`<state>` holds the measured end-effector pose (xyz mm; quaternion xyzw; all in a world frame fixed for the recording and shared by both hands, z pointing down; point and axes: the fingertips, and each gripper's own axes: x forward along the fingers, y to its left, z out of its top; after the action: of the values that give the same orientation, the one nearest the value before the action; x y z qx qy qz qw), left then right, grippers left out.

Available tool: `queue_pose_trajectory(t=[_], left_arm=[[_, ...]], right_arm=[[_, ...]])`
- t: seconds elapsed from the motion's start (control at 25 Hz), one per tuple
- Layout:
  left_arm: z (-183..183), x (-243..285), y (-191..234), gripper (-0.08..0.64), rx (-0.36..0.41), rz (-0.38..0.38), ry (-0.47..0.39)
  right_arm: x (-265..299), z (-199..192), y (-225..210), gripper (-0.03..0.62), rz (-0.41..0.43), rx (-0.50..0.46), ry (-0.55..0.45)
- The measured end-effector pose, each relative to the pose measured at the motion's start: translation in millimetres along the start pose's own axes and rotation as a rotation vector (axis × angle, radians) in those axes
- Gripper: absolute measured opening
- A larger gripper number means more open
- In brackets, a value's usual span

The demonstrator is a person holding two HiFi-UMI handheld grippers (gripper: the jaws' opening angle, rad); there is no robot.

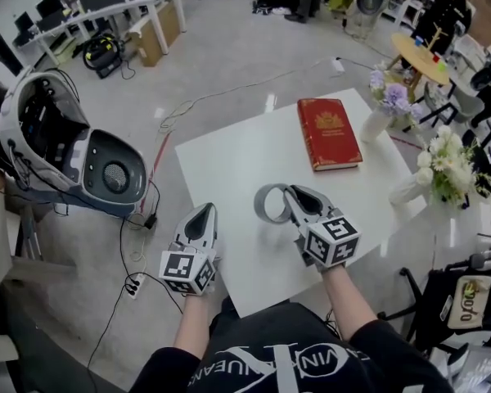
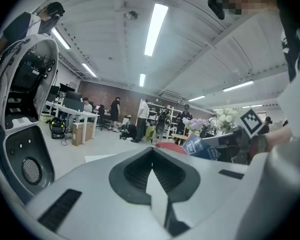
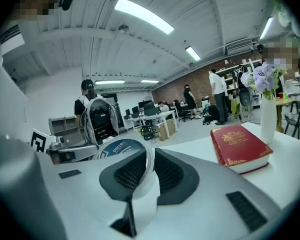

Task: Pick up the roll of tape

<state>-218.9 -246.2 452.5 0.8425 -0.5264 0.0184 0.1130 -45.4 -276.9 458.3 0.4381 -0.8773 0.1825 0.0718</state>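
Observation:
The roll of tape [image 1: 266, 204], a grey ring with a blue printed core, hangs above the white table [image 1: 229, 162], with its wall pinched between the jaws of my right gripper [image 1: 290, 193]. In the right gripper view the tape [image 3: 117, 149] stands upright to the left of the jaws, and my right gripper [image 3: 146, 176] is shut on its rim. My left gripper [image 1: 203, 213] hovers over the table's near left edge, with its jaws together and nothing in them. In the left gripper view its own jaws [image 2: 152, 159] meet at the tip, and the tape [image 2: 200, 146] shows to the right.
A red book [image 1: 328, 133] lies at the table's far side. A white vase of purple flowers [image 1: 375, 124] and a second vase with white flowers [image 1: 446, 162] stand at the right edge. A large white machine [image 1: 74, 150] and floor cables [image 1: 139, 252] are on the left.

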Motion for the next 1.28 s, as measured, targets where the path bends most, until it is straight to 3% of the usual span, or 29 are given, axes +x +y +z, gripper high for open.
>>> queue_pose_trajectory(t=[1.28], left_arm=[[77, -14, 11, -0.002, 0.041, 0.078, -0.129]], right_arm=[[-33, 83, 6, 0.064, 0.081, 0.008, -0.228]])
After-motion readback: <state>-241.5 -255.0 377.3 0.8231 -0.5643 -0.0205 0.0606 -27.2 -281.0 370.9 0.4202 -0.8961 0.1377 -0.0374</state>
